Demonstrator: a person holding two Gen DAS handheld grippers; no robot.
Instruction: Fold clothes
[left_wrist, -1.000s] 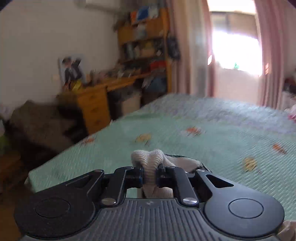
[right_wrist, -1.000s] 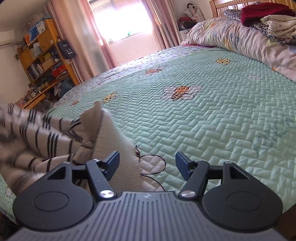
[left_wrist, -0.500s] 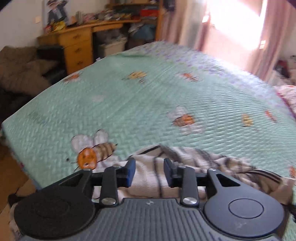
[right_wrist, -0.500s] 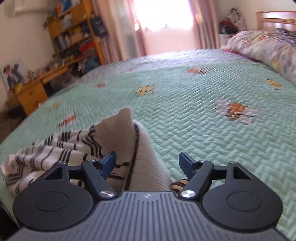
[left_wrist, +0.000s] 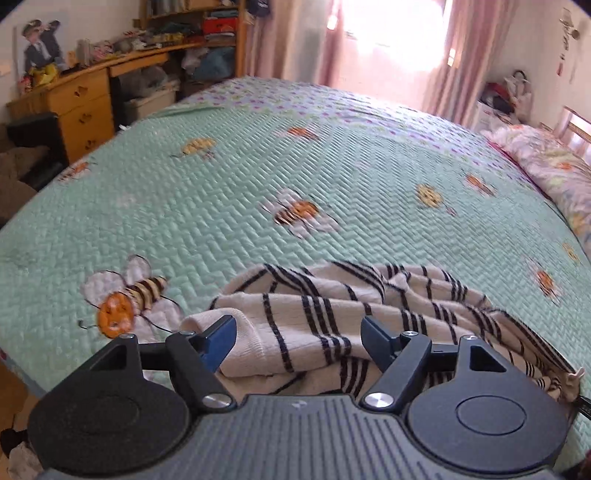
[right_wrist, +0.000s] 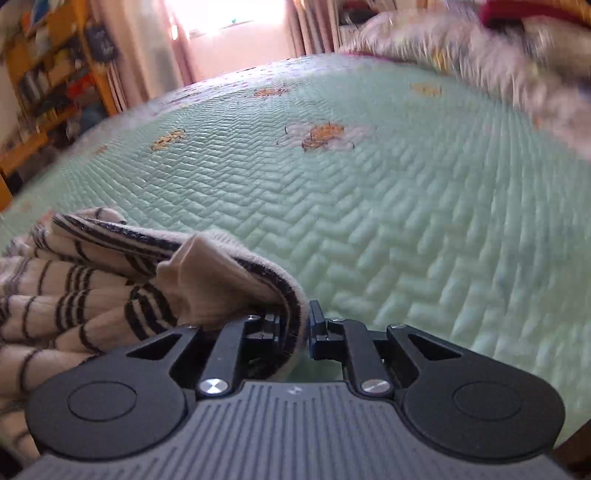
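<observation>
A cream sweater with black stripes (left_wrist: 332, 295) lies crumpled on the green quilted bedspread (left_wrist: 258, 177), near the bed's front edge. My left gripper (left_wrist: 295, 328) hovers low over it, its jaws opening wide. A rolled cream hem lies between the blue pads, and neither pad presses on it. In the right wrist view the sweater (right_wrist: 92, 295) bunches at the left, and my right gripper (right_wrist: 297, 317) is closing on its black-striped edge. That edge is pinched between the fingertips, above the bedspread (right_wrist: 369, 221).
A wooden desk with drawers (left_wrist: 81, 107) and cluttered shelves stand beyond the bed's left side. Pink curtains (left_wrist: 436, 55) frame a bright window at the far end. Floral bedding (left_wrist: 554, 166) lies along the right. Blurred piled bedding (right_wrist: 517, 66) fills the upper right.
The left gripper let go of the cream fabric, opened wide and sank toward the bed. The right gripper, open before, closed on the sweater's striped edge.
</observation>
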